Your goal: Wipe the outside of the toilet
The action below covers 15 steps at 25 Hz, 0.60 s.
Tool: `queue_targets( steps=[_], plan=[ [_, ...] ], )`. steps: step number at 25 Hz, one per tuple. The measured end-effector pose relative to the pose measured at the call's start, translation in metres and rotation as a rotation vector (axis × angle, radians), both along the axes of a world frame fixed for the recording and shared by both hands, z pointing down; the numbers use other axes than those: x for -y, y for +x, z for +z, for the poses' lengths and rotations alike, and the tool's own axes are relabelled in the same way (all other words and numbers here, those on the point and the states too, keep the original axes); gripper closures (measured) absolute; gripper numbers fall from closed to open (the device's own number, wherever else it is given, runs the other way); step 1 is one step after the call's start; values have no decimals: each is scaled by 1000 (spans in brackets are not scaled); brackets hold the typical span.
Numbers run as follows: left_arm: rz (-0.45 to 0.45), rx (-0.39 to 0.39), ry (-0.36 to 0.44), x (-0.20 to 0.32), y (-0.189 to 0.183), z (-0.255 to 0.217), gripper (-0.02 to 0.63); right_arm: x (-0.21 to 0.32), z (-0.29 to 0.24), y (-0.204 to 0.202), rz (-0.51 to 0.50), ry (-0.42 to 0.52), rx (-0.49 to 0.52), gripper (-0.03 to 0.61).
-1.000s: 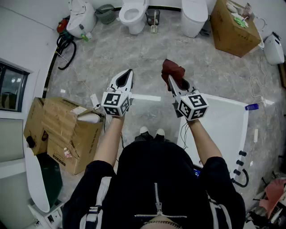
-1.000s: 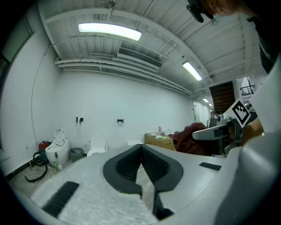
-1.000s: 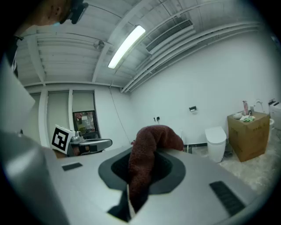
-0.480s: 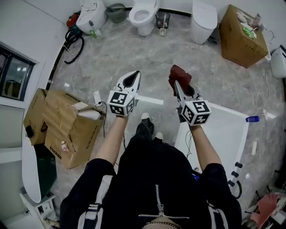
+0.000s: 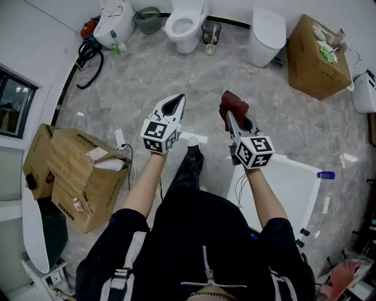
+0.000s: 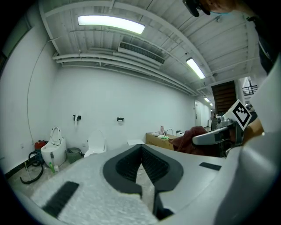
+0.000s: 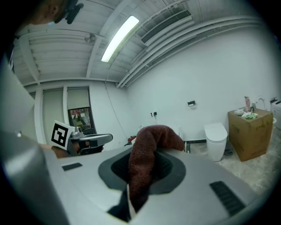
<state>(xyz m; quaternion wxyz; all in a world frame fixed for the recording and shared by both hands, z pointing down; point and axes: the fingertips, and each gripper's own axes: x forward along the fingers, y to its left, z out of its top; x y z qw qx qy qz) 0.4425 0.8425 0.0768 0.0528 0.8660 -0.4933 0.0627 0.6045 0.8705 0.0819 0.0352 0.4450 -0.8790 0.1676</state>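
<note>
A white toilet [image 5: 185, 22] with its lid up stands against the far wall, well ahead of both grippers; it shows small in the left gripper view as the toilet [image 6: 94, 145]. My right gripper [image 5: 232, 115] is shut on a dark red cloth [image 5: 232, 107], which drapes over its jaws [image 7: 149, 154]. My left gripper [image 5: 172, 106] is held level beside it, shut with nothing between its jaws. Both are held at waist height over the grey marble floor.
A second closed toilet [image 5: 265, 27] stands right of the open one, a tilted one [image 5: 110, 24] at the left with a green basket [image 5: 146, 18]. Cardboard boxes sit at the left [image 5: 76, 173] and far right [image 5: 317, 50]. A white panel [image 5: 291, 191] lies on the floor.
The person has stepped forward, one foot now ahead between the grippers. Both grippers kept their pose, and the cloth stays held.
</note>
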Motion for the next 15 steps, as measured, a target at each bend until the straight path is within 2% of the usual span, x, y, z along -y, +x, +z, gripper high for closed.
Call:
queue_targets(
  steps=[10,15],
  plan=[
    [-4,-36,-39,175,-59,19,612,178,5,-76,-51,-27,-48,523],
    [-1,-39,-46,247,-85,17,612,250,0,-102,-48,-29,-45,523]
  ],
)
